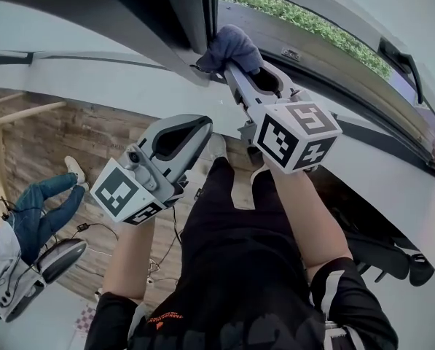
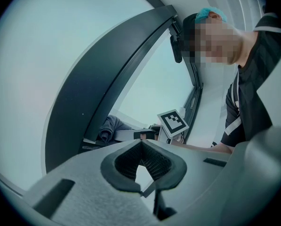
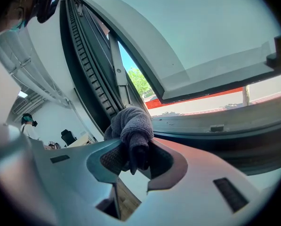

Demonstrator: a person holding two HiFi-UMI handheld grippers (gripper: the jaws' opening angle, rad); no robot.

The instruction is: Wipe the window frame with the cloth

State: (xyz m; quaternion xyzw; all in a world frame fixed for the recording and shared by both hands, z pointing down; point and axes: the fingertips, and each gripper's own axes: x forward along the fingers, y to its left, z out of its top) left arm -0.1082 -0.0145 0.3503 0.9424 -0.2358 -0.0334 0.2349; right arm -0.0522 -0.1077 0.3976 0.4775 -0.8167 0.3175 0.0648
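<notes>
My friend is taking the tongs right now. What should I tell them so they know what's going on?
The right tongs are shut on the grey cloth, which is bunched against the dark window frame near its lower corner.
The left tongs are shut and empty, held low, away from the frame.
Done: the cloth is at the frame; how much has been wiped doesn't show.
Left: rub the cloth along the frame.

Below you lies a wood-plank floor [image 1: 57, 133], and a seated person in jeans [image 1: 35, 214] is at your left. Outside the window runs a green hedge [image 1: 304, 19].
</notes>
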